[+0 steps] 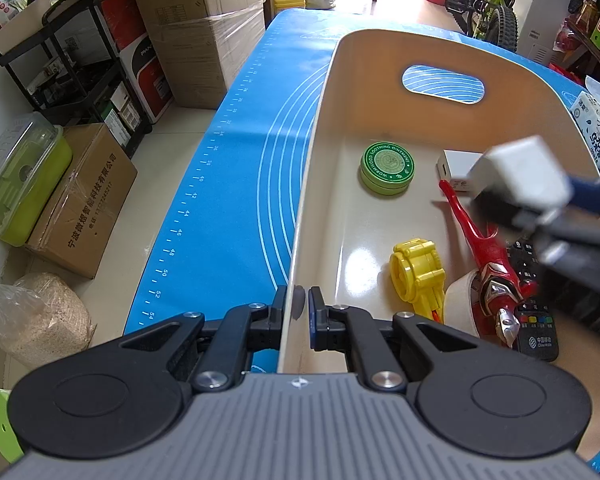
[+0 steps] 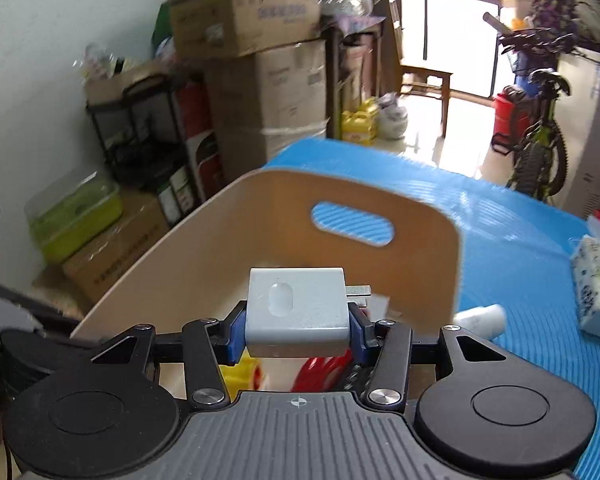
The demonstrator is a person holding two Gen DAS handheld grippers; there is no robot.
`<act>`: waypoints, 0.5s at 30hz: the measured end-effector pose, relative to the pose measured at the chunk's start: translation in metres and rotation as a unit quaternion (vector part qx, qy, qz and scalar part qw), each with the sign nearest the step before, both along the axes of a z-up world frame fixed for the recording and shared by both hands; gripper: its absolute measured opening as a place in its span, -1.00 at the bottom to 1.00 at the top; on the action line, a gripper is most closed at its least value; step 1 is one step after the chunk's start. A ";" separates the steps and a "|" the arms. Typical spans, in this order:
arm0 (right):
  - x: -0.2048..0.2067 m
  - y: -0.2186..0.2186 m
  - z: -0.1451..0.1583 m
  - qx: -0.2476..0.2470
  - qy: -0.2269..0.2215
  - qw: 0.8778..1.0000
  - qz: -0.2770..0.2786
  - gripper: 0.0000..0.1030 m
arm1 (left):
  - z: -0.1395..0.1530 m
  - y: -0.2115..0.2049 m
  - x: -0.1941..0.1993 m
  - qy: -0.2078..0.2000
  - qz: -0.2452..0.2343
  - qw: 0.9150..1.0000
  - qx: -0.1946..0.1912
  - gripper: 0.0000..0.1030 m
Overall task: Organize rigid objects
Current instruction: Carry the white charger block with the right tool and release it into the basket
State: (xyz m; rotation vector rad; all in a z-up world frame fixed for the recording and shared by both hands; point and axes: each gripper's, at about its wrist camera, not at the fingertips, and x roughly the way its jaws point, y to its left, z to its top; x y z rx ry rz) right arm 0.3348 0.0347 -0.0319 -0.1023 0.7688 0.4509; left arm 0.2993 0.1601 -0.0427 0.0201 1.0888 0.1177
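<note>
Colour and pattern record: bin contents and table covering

Beige plastic bin (image 1: 440,52), plain walls; round green tin (image 1: 387,167), white lettering ringing its lid; yellow plastic toy (image 1: 416,276); glossy red figure (image 1: 488,264) with silver accents; black remote control (image 1: 536,320) with coloured buttons; white plug adapter (image 2: 298,310), unpatterned; blue table mat (image 1: 236,168) printed with white concentric arcs and ruler ticks.
</note>
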 end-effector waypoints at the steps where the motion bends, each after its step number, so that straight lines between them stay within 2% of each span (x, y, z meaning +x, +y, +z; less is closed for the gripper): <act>1: 0.000 0.004 -0.005 -0.007 0.007 1.000 0.003 0.07 | 0.000 0.000 0.000 0.000 0.000 1.000 0.000 -0.79; 6: 0.003 0.013 -0.018 -0.042 0.041 0.998 0.010 0.07 | 0.000 -0.002 0.001 -0.002 -0.001 1.000 0.000 -0.79; 8: 0.009 0.016 -0.021 -0.056 0.071 0.996 0.012 0.07 | 0.000 -0.003 0.001 -0.002 -0.001 1.000 0.000 -0.79; 13: 0.011 0.011 -0.019 -0.044 0.082 0.996 0.010 0.08 | -0.001 -0.003 0.003 -0.001 -0.001 1.000 0.000 -0.79; 14: 0.011 0.008 -0.016 -0.038 0.079 0.996 0.008 0.23 | -0.001 -0.004 0.003 0.000 -0.001 1.000 0.001 -0.79; 15: 0.011 0.005 -0.012 -0.032 0.078 0.996 0.005 0.26 | -0.001 -0.003 0.003 0.000 -0.001 1.000 0.003 -0.79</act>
